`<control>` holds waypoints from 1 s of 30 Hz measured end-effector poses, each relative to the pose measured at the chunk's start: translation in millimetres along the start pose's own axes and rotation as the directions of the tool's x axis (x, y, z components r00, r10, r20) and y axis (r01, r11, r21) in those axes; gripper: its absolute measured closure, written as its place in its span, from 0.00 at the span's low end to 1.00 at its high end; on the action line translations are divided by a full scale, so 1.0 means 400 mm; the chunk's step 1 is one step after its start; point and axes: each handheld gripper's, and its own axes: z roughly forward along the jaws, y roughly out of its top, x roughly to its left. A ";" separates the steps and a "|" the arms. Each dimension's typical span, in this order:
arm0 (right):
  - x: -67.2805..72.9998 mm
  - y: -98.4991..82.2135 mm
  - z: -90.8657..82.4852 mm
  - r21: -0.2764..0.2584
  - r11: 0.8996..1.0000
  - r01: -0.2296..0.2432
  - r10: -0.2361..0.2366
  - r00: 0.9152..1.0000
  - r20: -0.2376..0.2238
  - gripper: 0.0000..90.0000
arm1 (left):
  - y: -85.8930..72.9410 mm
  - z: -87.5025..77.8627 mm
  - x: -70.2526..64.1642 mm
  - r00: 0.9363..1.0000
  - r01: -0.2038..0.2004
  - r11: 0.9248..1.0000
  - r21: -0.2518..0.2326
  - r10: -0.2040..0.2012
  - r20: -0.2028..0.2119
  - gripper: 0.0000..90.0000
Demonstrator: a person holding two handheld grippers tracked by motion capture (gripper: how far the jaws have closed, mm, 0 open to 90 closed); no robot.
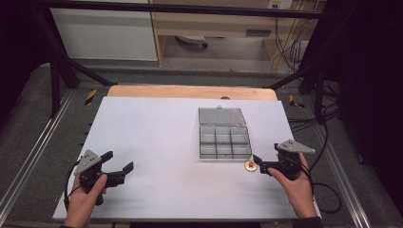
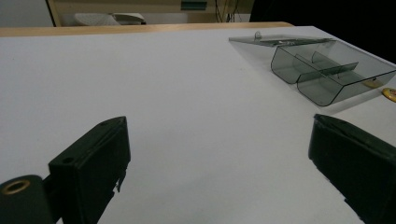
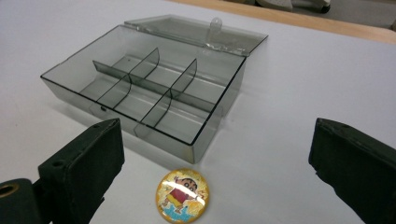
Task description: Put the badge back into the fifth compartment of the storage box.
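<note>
A smoky clear compartment box (image 1: 224,141) lies on the white table top with its lid (image 1: 222,116) folded flat behind it; its cells (image 3: 140,88) look empty. A round cartoon badge (image 1: 250,165) rests on the table just in front of the box's near right corner. My right gripper (image 1: 267,156) is open beside it. In the right gripper view the badge (image 3: 182,195) lies between the wide jaws, touched by neither. My left gripper (image 1: 119,160) hovers open at the near left, far from the box (image 2: 327,70), with nothing between its jaws (image 2: 218,123).
The white board (image 1: 157,142) covers a wooden table whose far edge (image 1: 190,91) shows behind it. Metal frame rails (image 1: 33,142) run along both sides. Cables (image 1: 328,190) trail from the right gripper off the table's right edge.
</note>
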 end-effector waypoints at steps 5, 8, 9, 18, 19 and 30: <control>0.004 -0.017 0.028 0.099 0.995 -0.014 0.015 1.000 -0.009 0.06 | -0.003 0.008 -0.003 1.000 -0.004 0.999 0.035 0.004 -0.009 0.07; 0.008 -0.033 0.045 0.174 0.985 0.003 0.001 1.000 -0.023 0.08 | -0.008 0.016 -0.003 1.000 0.001 0.998 0.057 -0.001 -0.004 0.07; 0.008 -0.033 0.045 0.174 0.985 0.003 0.001 1.000 -0.023 0.08 | -0.009 0.019 -0.003 1.000 0.005 0.998 0.065 -0.005 -0.003 0.07; 0.030 -0.065 0.080 0.271 0.962 0.025 -0.009 0.998 -0.062 0.11 | -0.010 0.025 -0.009 1.000 0.007 0.997 0.080 -0.006 -0.009 0.07; 0.032 -0.069 0.084 0.281 0.959 0.027 -0.009 0.998 -0.066 0.11 | -0.009 0.026 -0.010 1.000 0.006 0.997 0.080 -0.006 -0.010 0.07; 0.043 -0.080 0.105 0.301 0.952 0.052 -0.036 0.998 -0.055 0.24 | -0.010 0.026 -0.012 1.000 -0.002 0.997 0.083 0.003 -0.005 0.08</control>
